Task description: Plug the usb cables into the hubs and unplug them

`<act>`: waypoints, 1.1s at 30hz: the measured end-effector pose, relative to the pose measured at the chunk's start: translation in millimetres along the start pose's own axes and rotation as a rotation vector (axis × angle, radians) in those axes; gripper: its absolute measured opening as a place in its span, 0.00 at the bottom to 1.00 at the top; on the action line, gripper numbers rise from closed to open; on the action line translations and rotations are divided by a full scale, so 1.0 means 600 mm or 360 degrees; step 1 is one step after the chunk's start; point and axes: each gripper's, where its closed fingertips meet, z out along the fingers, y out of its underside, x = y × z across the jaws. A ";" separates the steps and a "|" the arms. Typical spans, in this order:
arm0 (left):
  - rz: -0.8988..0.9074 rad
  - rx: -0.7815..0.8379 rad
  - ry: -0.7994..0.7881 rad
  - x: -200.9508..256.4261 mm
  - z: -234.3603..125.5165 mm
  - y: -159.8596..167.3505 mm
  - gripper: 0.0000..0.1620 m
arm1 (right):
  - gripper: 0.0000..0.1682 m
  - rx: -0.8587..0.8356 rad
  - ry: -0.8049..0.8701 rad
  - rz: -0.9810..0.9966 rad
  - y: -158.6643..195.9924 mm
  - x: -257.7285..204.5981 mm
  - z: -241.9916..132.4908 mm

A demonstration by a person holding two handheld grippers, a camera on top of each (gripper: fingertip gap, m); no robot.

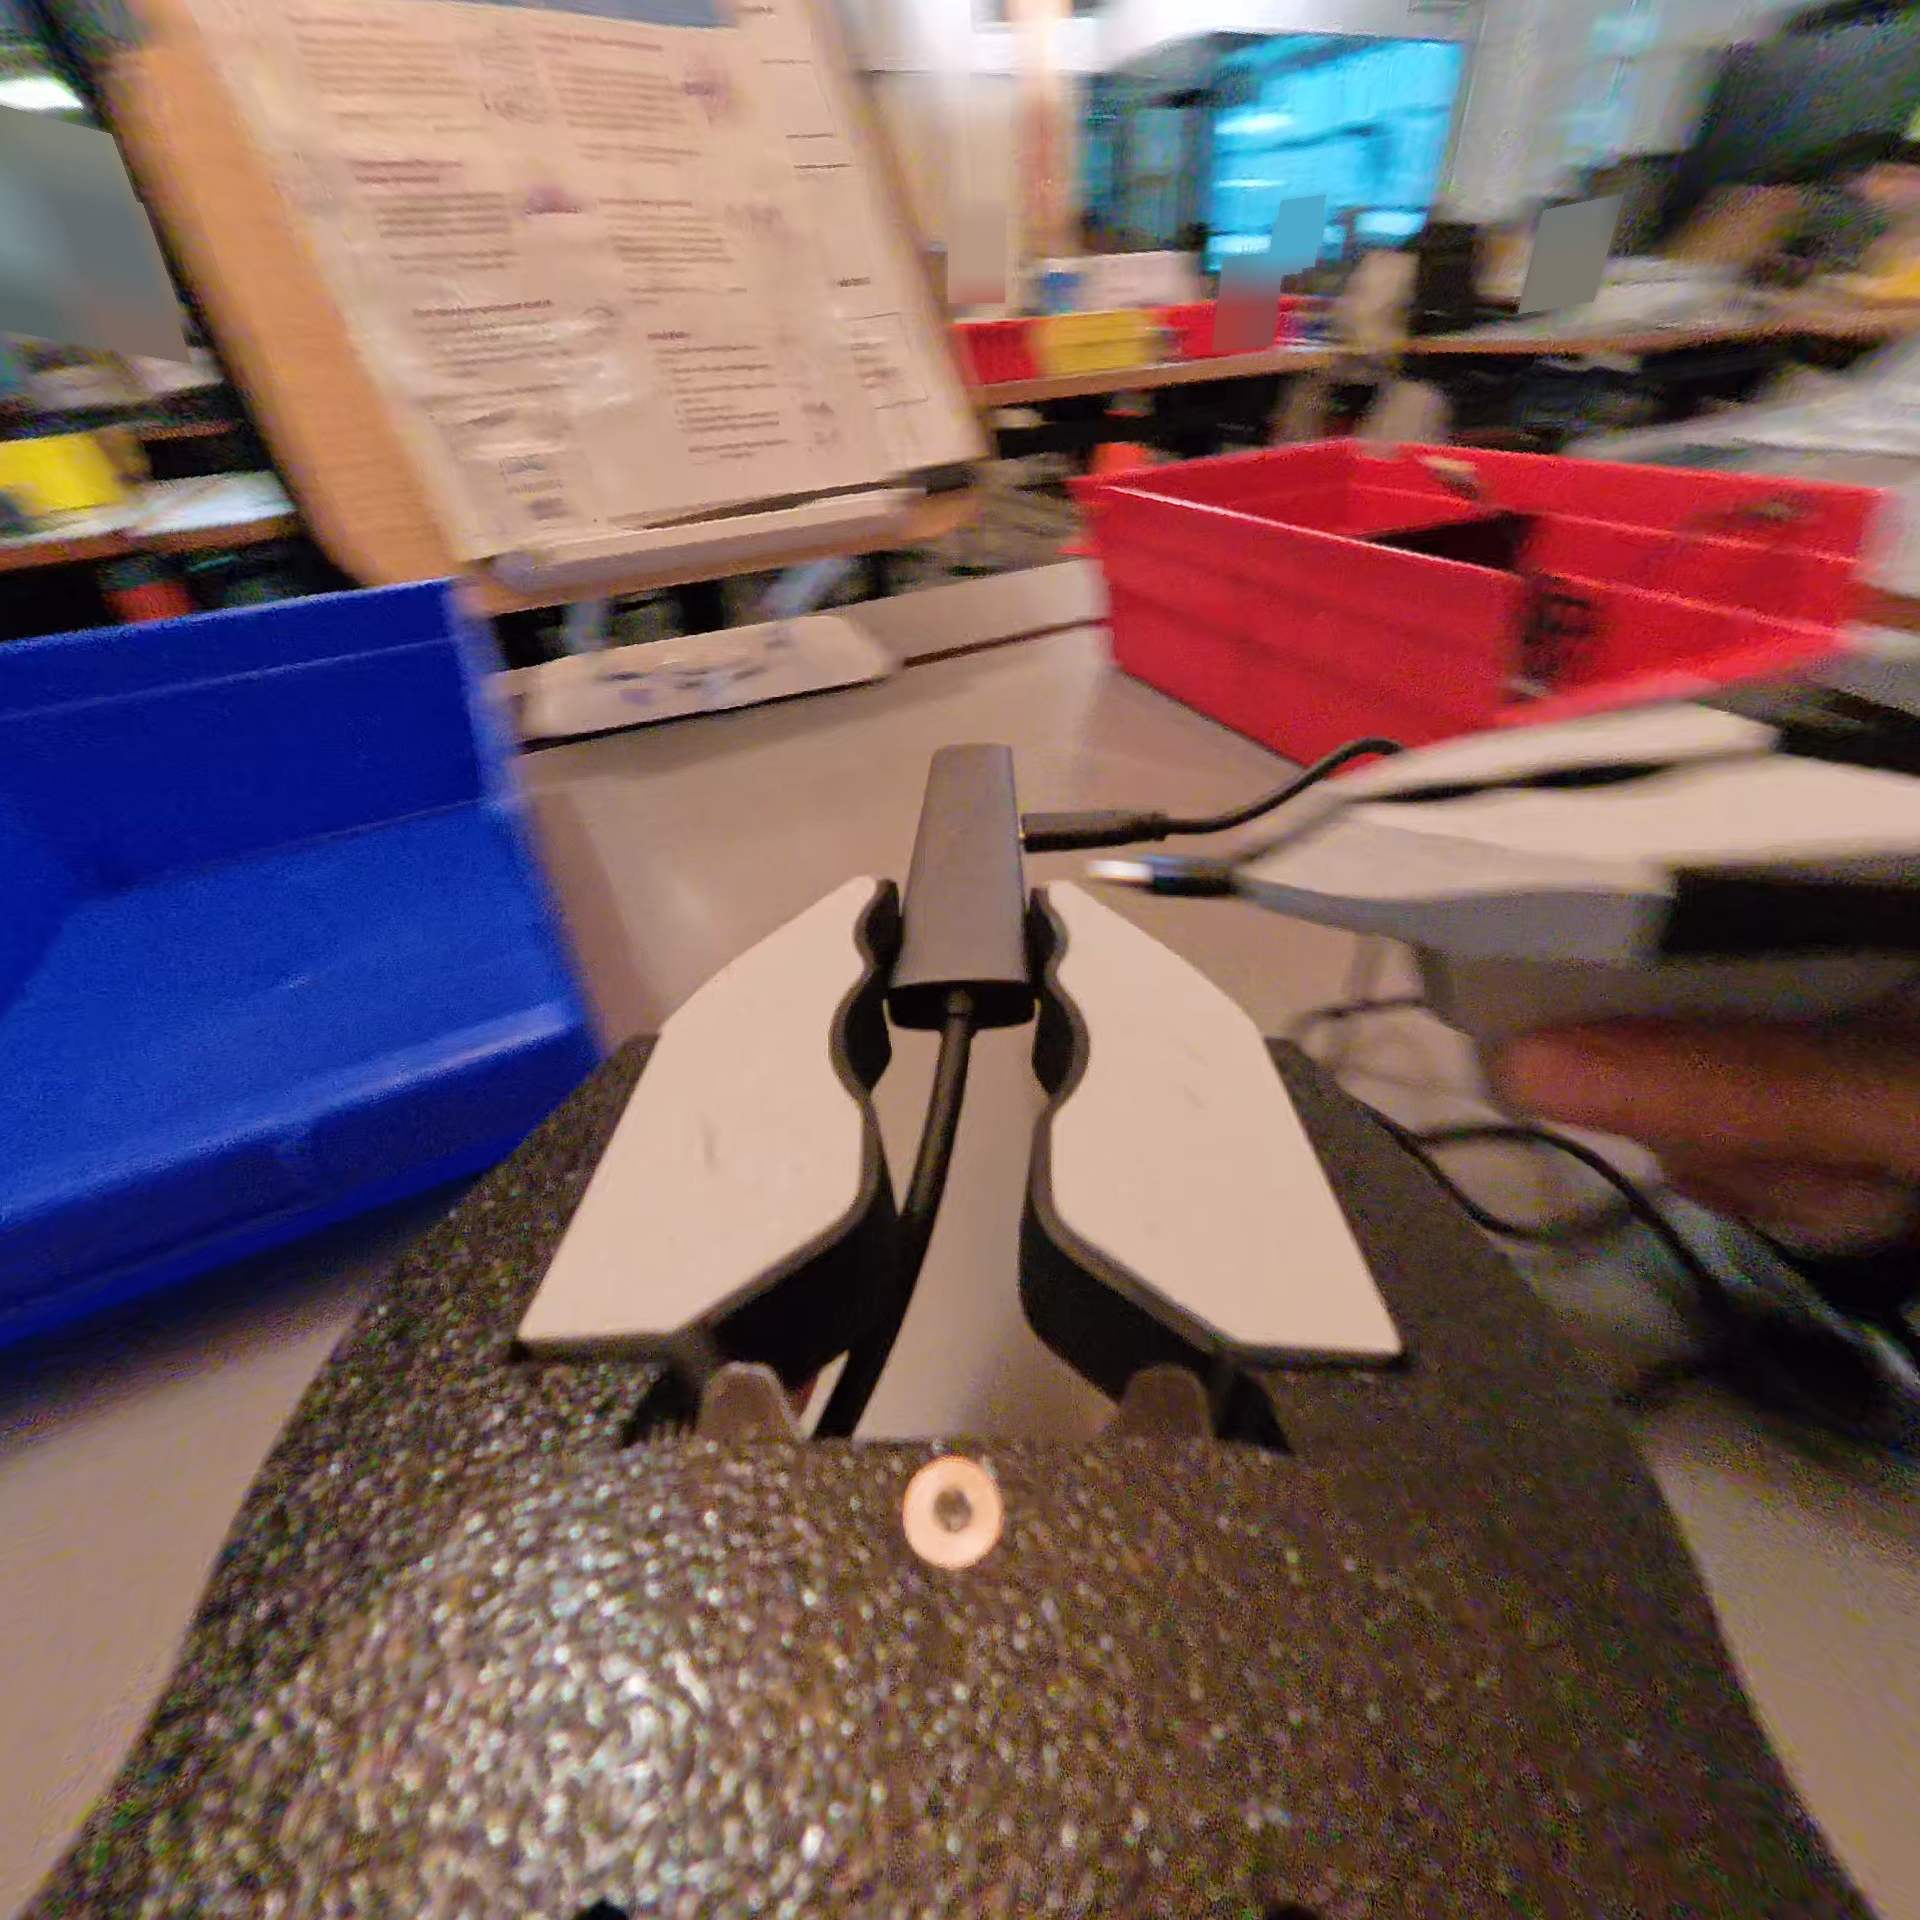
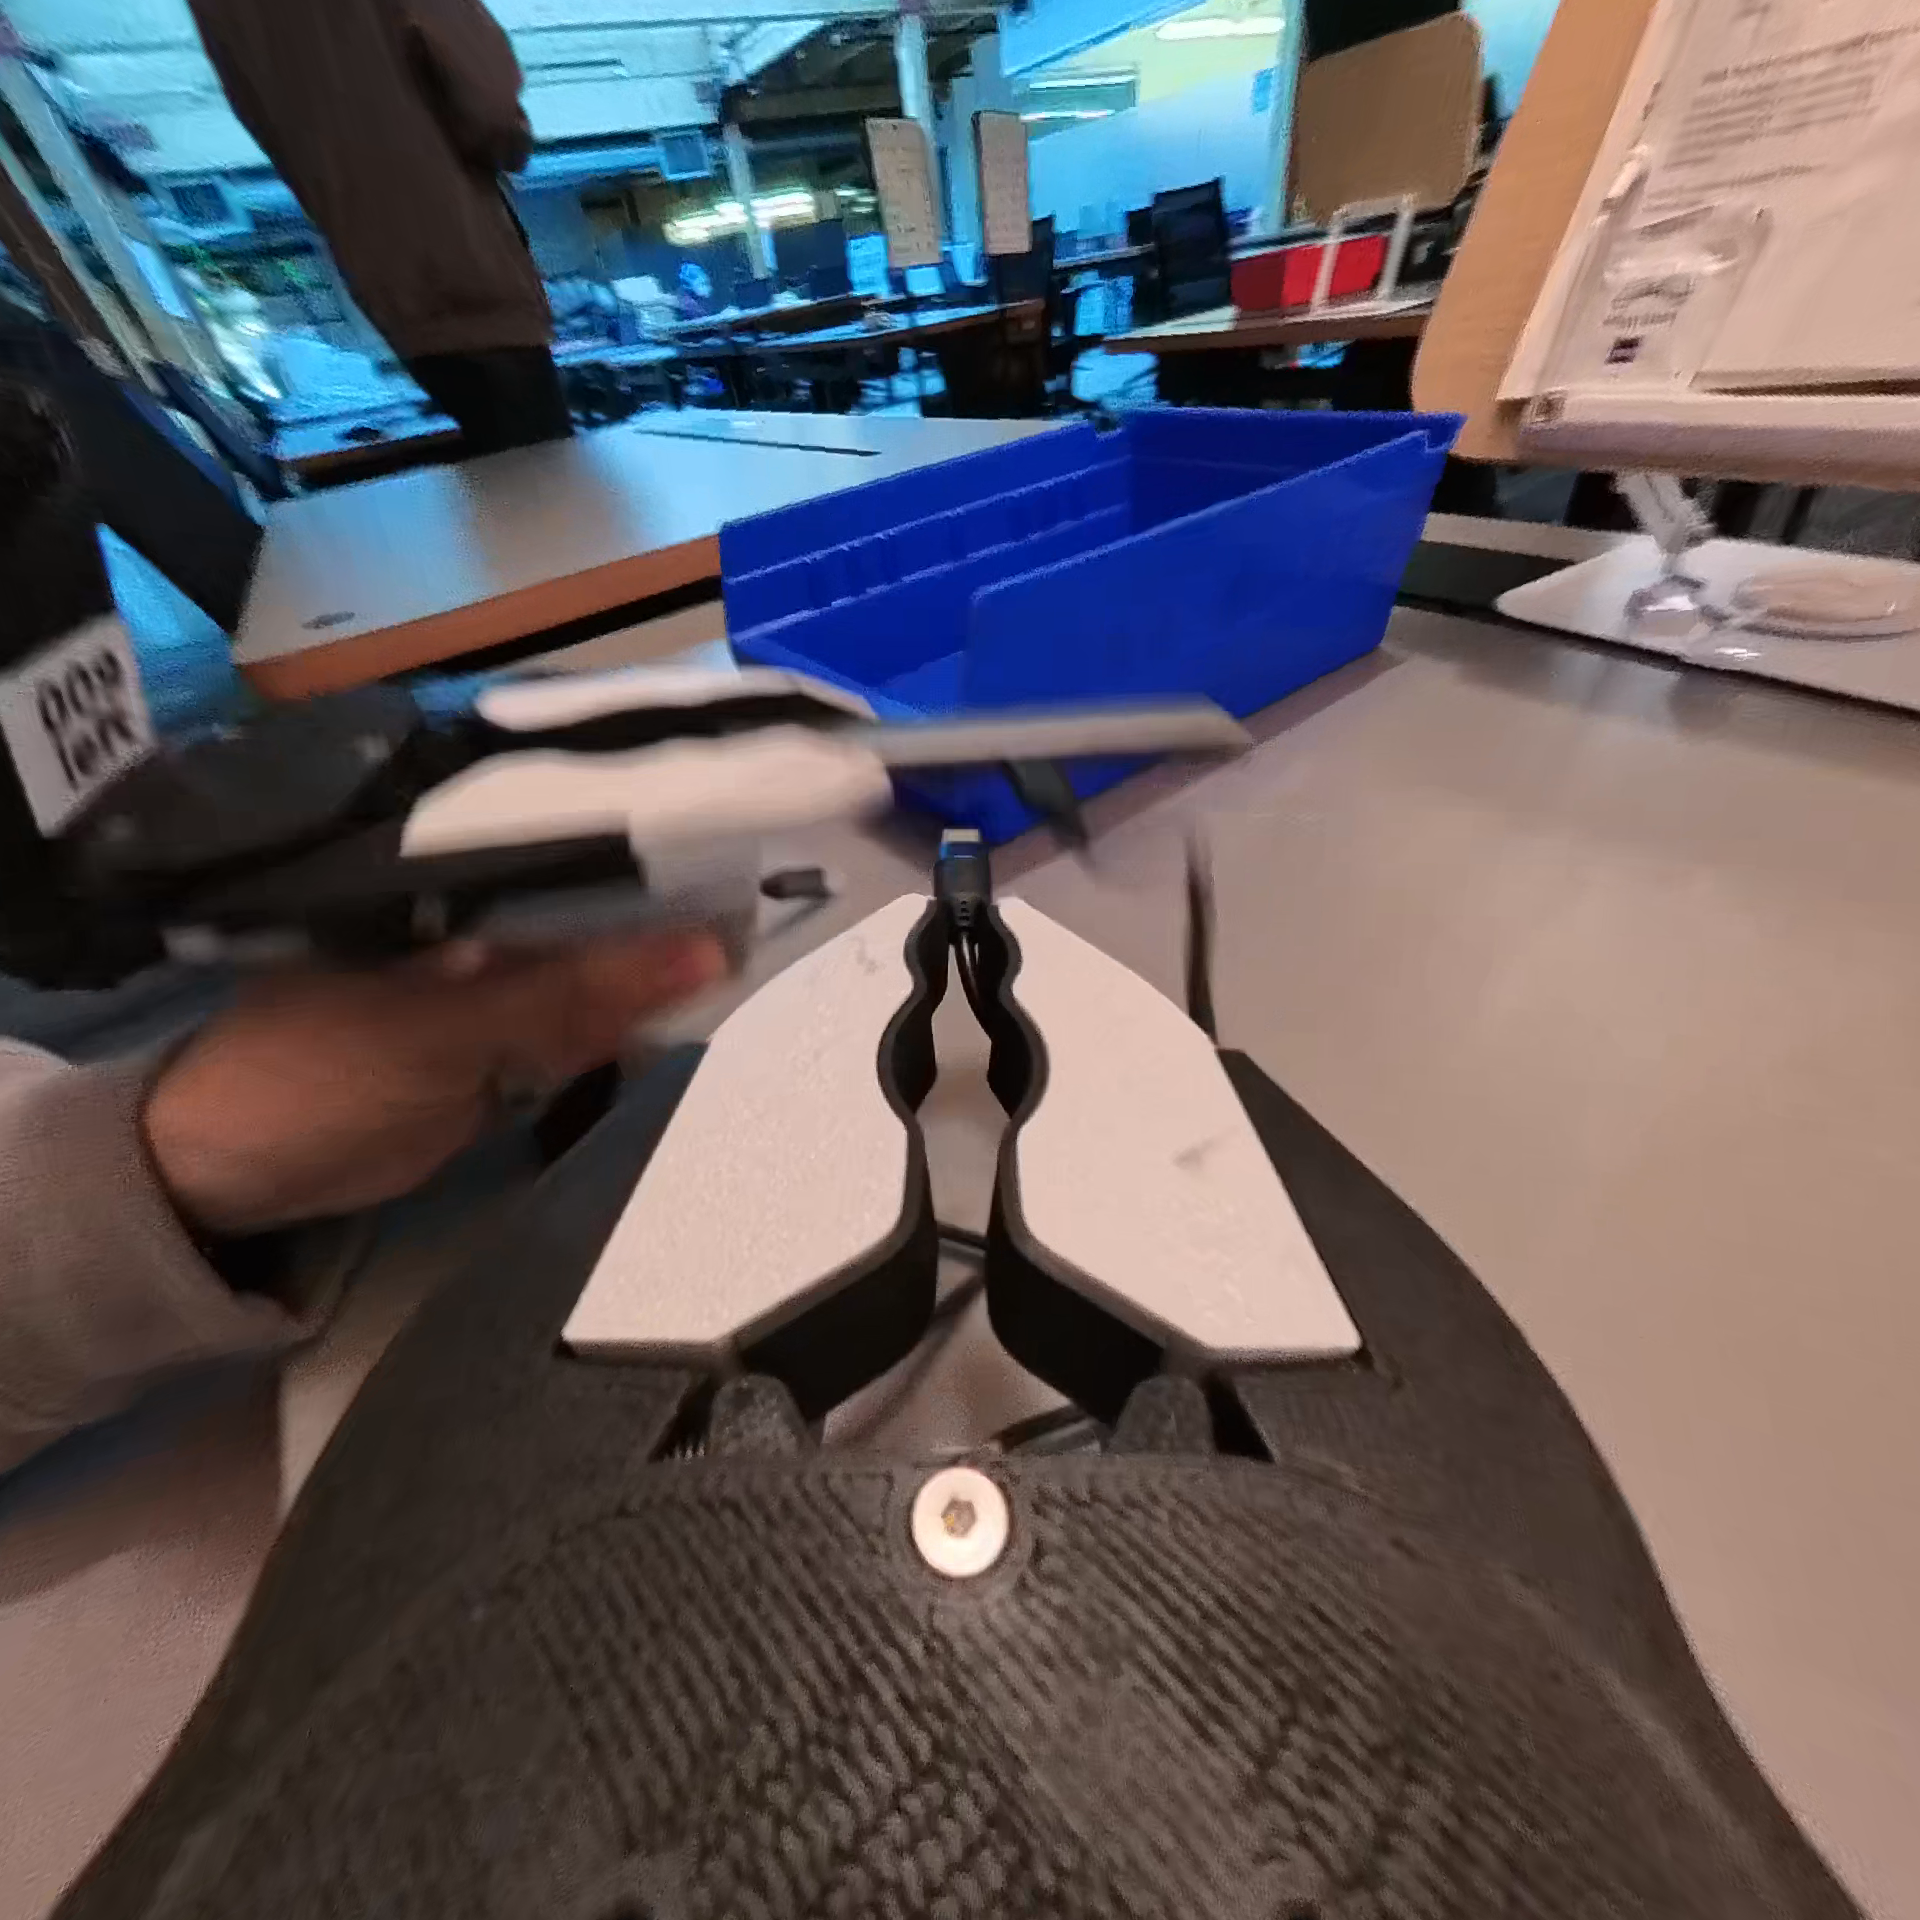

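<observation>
Your left gripper [image 1: 961, 914] squeezes the long dark grey metal hub [image 1: 961, 873] above the surface, so steer the small black plug [image 2: 958, 871], pinched in your right gripper [image 2: 961, 906], straight and slow.

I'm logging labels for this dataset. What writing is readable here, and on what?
Printed sheets, propped up: too blurred to read.
White tag on the left tool: dark characters, not transcribed.
Dark label on the red bin: blurred.
No writing shows on the hub.
</observation>
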 end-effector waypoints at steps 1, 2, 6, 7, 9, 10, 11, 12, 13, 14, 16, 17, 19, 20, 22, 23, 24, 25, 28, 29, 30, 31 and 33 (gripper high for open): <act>-0.0110 0.0042 -0.0159 -0.050 -0.006 -0.004 0.15 | 0.04 -0.0018 0.0036 -0.0064 0.007 0.002 -0.008; -0.0201 0.0024 -0.0138 -0.078 -0.009 0.001 0.14 | 0.03 -0.0013 0.0021 -0.0095 0.006 -0.002 -0.015; -0.0054 0.0051 0.0018 -0.036 -0.016 -0.003 0.15 | 0.03 0.0017 -0.0166 -0.0126 -0.028 -0.031 -0.030; -0.0067 0.0054 -0.0009 -0.034 -0.014 -0.003 0.14 | 0.03 -0.0015 -0.0279 -0.0174 -0.042 -0.051 -0.035; -0.0120 0.0090 -0.0105 -0.050 -0.017 -0.005 0.14 | 0.03 0.0028 -0.0463 -0.0298 -0.087 -0.089 -0.060; -0.0198 0.0129 -0.0152 -0.063 -0.023 -0.008 0.14 | 0.03 -0.0029 -0.0609 -0.0310 -0.100 -0.108 -0.079; -0.0298 0.0157 -0.0180 -0.077 -0.029 -0.008 0.14 | 0.03 -0.0003 -0.0593 -0.0316 -0.122 -0.103 -0.095; -0.0392 0.0170 -0.0196 -0.089 -0.032 -0.006 0.14 | 0.03 0.0063 -0.0537 -0.0319 -0.146 -0.088 -0.113; -0.0464 0.0174 -0.0212 -0.100 -0.034 -0.004 0.14 | 0.03 0.0105 -0.0555 -0.0272 -0.166 -0.079 -0.135; -0.0509 0.0175 -0.0221 -0.107 -0.037 -0.002 0.14 | 0.03 0.0155 -0.0603 -0.0214 -0.185 -0.073 -0.158; -0.0520 0.0196 -0.0214 -0.110 -0.042 -0.004 0.14 | 0.03 0.0363 -0.0475 -0.0183 -0.231 -0.038 -0.201; -0.0512 0.0204 -0.0222 -0.111 -0.043 -0.005 0.14 | 0.03 0.0374 -0.0440 -0.0182 -0.239 -0.025 -0.217; -0.0516 0.0191 -0.0214 -0.110 -0.043 -0.004 0.14 | 0.00 0.0411 -0.0260 -0.0250 -0.251 0.013 -0.245; -0.0522 0.0194 -0.0210 -0.111 -0.043 -0.004 0.14 | 0.00 0.0461 -0.0172 -0.0285 -0.261 0.031 -0.263; -0.0528 0.0203 -0.0212 -0.112 -0.046 -0.006 0.14 | 0.00 0.0577 -0.0110 -0.0233 -0.283 0.057 -0.303; -0.0530 0.0204 -0.0215 -0.113 -0.047 -0.007 0.14 | 0.00 0.0609 -0.0009 -0.0216 -0.287 0.080 -0.321; -0.0531 0.0202 -0.0214 -0.114 -0.047 -0.008 0.14 | 0.00 0.0576 0.0148 -0.0239 -0.280 0.110 -0.331; -0.0530 0.0198 -0.0209 -0.114 -0.044 -0.009 0.14 | 0.00 0.0486 0.0228 -0.0250 -0.262 0.128 -0.330; -0.0512 0.0185 -0.0197 -0.111 -0.040 -0.009 0.14 | 0.00 0.0057 -0.0342 -0.0028 -0.178 0.060 -0.275; -0.0506 0.0180 -0.0206 -0.111 -0.040 -0.009 0.14 | 0.00 -0.0109 -0.0489 0.0064 -0.146 0.037 -0.255; -0.0501 0.0174 -0.0210 -0.110 -0.041 -0.009 0.14 | 0.00 -0.0247 -0.0483 0.0053 -0.117 0.032 -0.228; -0.0497 0.0167 -0.0207 -0.109 -0.040 -0.008 0.14 | 0.02 -0.0353 -0.0383 -0.0028 -0.090 0.037 -0.201; -0.0496 0.0167 -0.0201 -0.109 -0.037 -0.006 0.14 | 0.13 -0.0511 -0.0332 -0.0197 -0.043 0.020 -0.152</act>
